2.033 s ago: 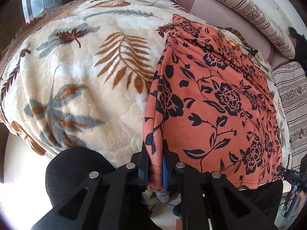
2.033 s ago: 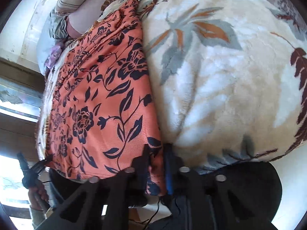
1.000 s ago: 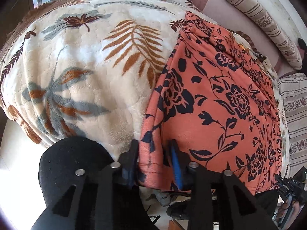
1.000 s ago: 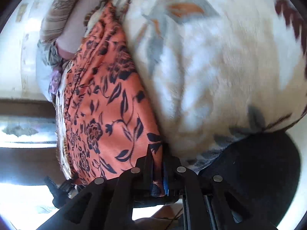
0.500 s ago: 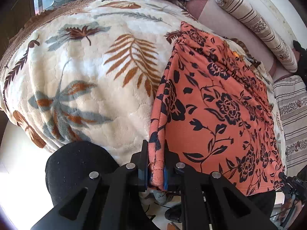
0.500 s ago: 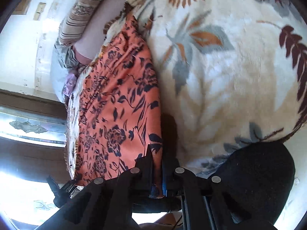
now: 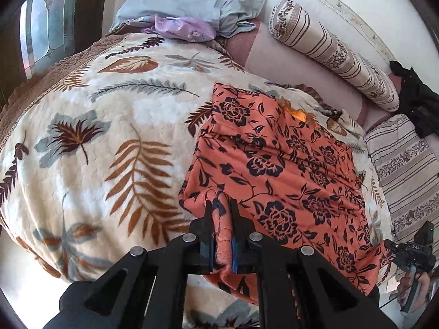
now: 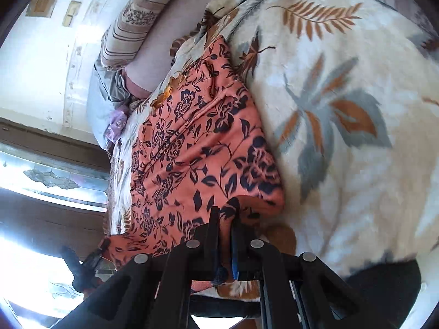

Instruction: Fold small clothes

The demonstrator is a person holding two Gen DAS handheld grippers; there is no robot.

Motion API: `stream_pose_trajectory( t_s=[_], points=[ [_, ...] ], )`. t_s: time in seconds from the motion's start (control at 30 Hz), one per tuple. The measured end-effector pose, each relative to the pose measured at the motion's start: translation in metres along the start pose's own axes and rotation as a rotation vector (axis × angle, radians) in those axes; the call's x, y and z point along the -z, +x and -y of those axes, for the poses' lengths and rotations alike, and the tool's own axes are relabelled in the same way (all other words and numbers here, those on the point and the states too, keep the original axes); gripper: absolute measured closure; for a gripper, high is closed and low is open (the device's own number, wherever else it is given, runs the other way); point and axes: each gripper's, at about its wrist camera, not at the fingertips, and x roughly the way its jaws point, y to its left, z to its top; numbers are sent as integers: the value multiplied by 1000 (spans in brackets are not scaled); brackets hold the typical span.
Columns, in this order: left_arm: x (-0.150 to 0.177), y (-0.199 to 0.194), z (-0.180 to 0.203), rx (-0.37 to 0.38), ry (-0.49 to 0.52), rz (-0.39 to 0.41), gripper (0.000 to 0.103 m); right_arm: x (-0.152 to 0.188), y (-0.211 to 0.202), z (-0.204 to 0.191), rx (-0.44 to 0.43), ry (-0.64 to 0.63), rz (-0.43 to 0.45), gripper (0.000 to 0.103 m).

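Both my hand-held grippers pinch the near hem of the orange floral garment on the bed.

The orange floral garment (image 7: 277,164) lies spread on the leaf-patterned blanket (image 7: 96,150) that covers the bed, its far end reaching toward the pillows and its near edge lifted off the blanket. My left hand-held gripper (image 7: 219,213) is clamped on the garment's near left corner, a bunched fold of cloth standing up between its jaws. My right hand-held gripper (image 8: 225,219) is closed on the near right corner (image 8: 247,205), where the fabric curls over beside the blanket. Seen from the left wrist, a grey pillow (image 7: 192,0) with a lilac cloth (image 7: 181,27) in front of it sits at the head of the bed, a striped bolster (image 7: 329,52) lies along the wall, and a striped sheet (image 7: 406,164) shows to the right of the blanket.
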Motion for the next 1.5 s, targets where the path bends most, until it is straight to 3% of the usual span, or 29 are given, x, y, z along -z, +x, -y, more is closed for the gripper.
stream_pose_trajectory(
  t_s=[0.17, 0.4, 0.57, 0.7, 0.9, 1.0, 1.1, 1.17, 1.2, 1.23, 1.27, 1.3, 1.33, 1.37, 1.43, 1.5],
  points=[
    [-29, -6, 19, 46, 35, 57, 94, -19, -4, -22, -50, -38, 32, 96],
    [-85, -9, 27, 73, 49, 126, 94, -76, -31, -81, -115, -146, 161, 96],
    [-117, 3, 17, 92, 17, 120, 94, -116, -34, -104, -123, -176, 229, 96],
    [-116, 3, 17, 74, 16, 135, 94, -124, -26, -105, -125, -164, 249, 96],
    [-108, 7, 27, 61, 54, 139, 94, -113, -12, -97, -105, -163, 192, 96],
    [-137, 21, 33, 68, 52, 145, 94, -132, -11, -105, -104, -183, 205, 96],
    [-177, 50, 37, 83, 26, 168, 94, -174, -6, -111, -103, -167, 262, 96],
    [-202, 93, 34, 13, 2, 183, 84, -208, 17, -98, -68, -118, 269, 95],
    [-210, 123, 30, -47, -23, 157, 69, -225, 41, -84, -40, -70, 231, 93],
    [-217, 161, 25, -95, -31, 83, 28, -237, 68, -67, 32, -27, 181, 91],
    [-218, 194, 18, -93, -36, -5, 20, -241, 91, -52, 116, 0, 140, 80],
    [-216, 217, 9, -91, -54, -73, 20, -239, 110, -40, 175, 7, 106, 65],
    [-210, 228, -1, -116, -83, -114, 21, -232, 119, -32, 199, 6, 90, 57],
    [-202, 225, -9, -121, -118, -101, 22, -222, 119, -26, 174, 15, 102, 38],
    [-186, 195, -20, -66, -130, -3, 21, -196, 103, -21, 124, -1, 154, 19],
    [-165, 161, -24, -61, -81, 66, 20, -173, 86, -23, 156, -61, 186, 17]
  ],
)
